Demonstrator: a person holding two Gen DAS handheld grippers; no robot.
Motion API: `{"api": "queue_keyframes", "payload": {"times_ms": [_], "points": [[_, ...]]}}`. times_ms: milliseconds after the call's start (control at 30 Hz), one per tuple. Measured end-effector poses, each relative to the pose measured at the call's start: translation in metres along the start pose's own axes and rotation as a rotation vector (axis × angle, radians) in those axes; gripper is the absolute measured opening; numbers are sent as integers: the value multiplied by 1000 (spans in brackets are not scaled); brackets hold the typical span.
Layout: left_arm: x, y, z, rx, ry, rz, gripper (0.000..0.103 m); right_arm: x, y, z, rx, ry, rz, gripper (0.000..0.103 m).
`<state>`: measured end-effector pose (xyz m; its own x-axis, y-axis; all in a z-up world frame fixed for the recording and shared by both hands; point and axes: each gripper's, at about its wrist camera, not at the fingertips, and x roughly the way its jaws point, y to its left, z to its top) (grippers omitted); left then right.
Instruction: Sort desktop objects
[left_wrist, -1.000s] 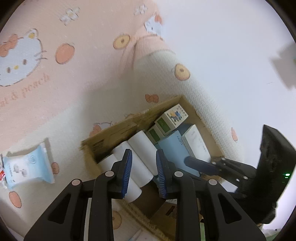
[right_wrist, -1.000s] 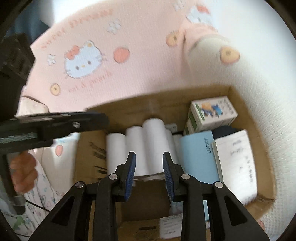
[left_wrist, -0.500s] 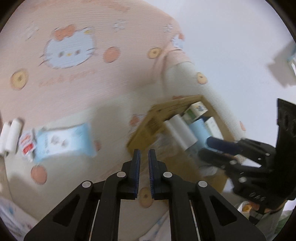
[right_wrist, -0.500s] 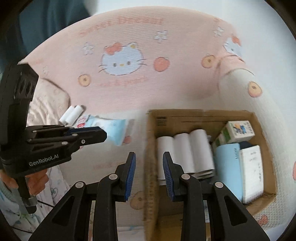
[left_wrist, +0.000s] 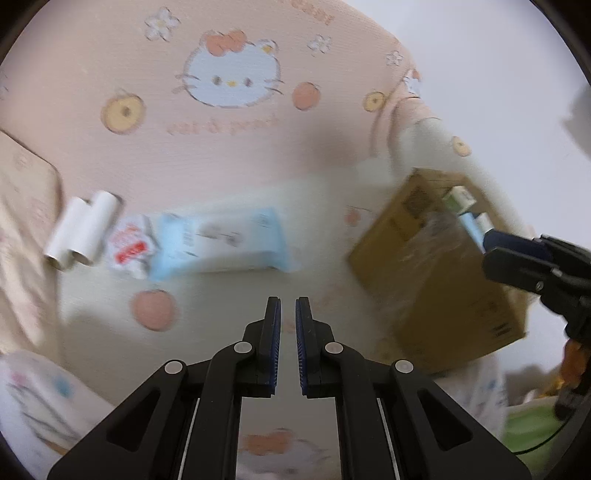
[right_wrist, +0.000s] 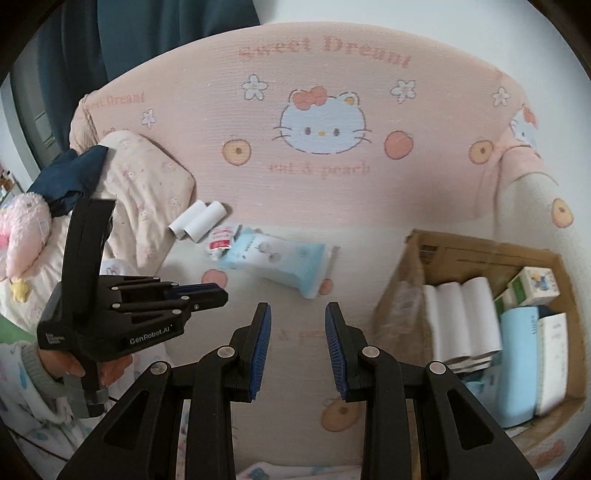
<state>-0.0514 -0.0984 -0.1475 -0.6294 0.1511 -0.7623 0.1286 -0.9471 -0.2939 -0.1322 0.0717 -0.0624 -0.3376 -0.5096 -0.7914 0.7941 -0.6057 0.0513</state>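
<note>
Two white paper rolls (right_wrist: 197, 221) side by side on the ribbed cartoon-print bed cover (right_wrist: 332, 192), next to one crinkly red-and-white sachet (right_wrist: 221, 242) and one soft blue-and-white wipes pack (right_wrist: 280, 264). To the right, one open cardboard box (right_wrist: 436, 251) with three more rolls (right_wrist: 461, 321) and several cartons. Left claw (left_wrist: 287, 321) narrowed to a slim gap, empty; right claw (right_wrist: 297, 332) wider apart, empty.

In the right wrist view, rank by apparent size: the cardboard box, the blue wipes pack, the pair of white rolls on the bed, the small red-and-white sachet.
1. cardboard box, though it is nearer the camera
2. blue wipes pack
3. pair of white rolls
4. red-and-white sachet, partly tucked under the pack, so its rank against the rolls is unsure.
</note>
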Motion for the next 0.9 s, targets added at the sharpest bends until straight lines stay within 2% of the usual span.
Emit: {"api": "queue_keyframes", "payload": {"times_ms": [133, 333, 467, 633, 733, 900], "points": [[-18, 31, 8, -12, -71, 62, 9, 14, 12, 10, 23, -16, 41, 27], [-33, 99, 32, -158, -130, 157, 9, 44, 36, 31, 29, -22, 89, 27], [-34, 149, 41, -305, -127, 143, 9, 68, 50, 41, 35, -7, 122, 27], [-29, 200, 44, -495, -134, 67, 9, 103, 64, 55, 72, 36, 158, 27], [-20, 221, 38, -560, -146, 54, 9, 123, 75, 66, 107, 42, 207, 27], [-2, 248, 33, -667, -91, 18, 9, 153, 93, 80, 100, 47, 224, 27]]}}
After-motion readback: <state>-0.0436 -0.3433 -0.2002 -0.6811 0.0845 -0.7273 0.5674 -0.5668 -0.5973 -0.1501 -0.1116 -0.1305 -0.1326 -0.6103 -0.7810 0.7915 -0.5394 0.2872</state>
